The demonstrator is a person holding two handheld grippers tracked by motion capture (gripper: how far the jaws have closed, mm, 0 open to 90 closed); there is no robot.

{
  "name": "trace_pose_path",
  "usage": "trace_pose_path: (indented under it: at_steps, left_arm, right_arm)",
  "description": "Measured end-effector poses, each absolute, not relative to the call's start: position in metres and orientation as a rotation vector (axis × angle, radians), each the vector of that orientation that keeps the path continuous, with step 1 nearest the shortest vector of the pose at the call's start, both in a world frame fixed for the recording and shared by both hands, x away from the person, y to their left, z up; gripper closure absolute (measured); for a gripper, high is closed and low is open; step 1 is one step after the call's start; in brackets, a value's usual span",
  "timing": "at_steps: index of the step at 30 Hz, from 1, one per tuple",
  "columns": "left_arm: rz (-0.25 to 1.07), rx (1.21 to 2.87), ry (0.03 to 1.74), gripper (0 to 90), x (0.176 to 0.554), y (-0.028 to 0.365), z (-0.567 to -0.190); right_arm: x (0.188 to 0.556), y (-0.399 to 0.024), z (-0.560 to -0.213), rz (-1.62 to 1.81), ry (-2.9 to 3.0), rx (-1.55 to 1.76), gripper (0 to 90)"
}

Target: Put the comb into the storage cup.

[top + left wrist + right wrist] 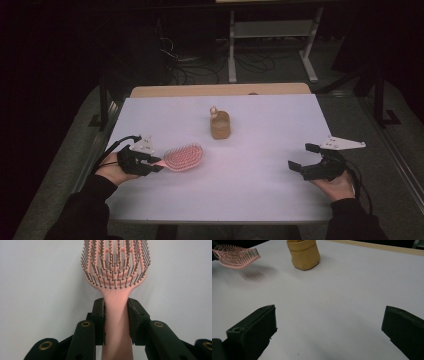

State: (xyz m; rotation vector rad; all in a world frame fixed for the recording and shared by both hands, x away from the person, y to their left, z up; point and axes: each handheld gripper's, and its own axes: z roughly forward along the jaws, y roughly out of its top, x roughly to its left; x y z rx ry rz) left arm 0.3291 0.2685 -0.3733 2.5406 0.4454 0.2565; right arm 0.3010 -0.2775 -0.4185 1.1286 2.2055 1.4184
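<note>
A: Where the left gripper is seen in the high view, at the near left of the white table, what is clamped between its jaws?

B: A pink hairbrush is gripped by its handle. In the left gripper view the handle is pressed from both sides by the black pads, and the bristled head is extended away from the jaws over the white surface. In the right gripper view a blurred shadow is seen beneath the brush head, so the head is shown raised clear of the table.

A: How is the right gripper shown?

B: It is held at the near right of the table with its jaws spread wide apart and nothing between them; bare tabletop is seen between the two black jaws in the right gripper view.

A: Which container is shown, and what is held in it?

B: A tan, soft-sided pouch is stood upright near the middle of the table, beyond the brush and well apart from both grippers. A pale object is seen protruding at its rear rim in the high view; what it is cannot be told. In the right gripper view the pouch is cut off at its top, so its interior is hidden.
</note>
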Motion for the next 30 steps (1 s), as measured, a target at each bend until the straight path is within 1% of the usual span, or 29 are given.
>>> trace_pose_path:
  at_steps: [18,30]
  left_arm:
    - [0.305,2.428,0.402,69.6,0.332,0.255,-0.349]
    - [0.337,2.369,0.342,69.7,0.334,0.234,-0.329]
  right_arm:
    - [0.301,-0.278,-0.417,1.421,2.200,1.127,0.0]
    - [0.302,-0.279,-0.402,1.463,2.177,1.106,0.0]
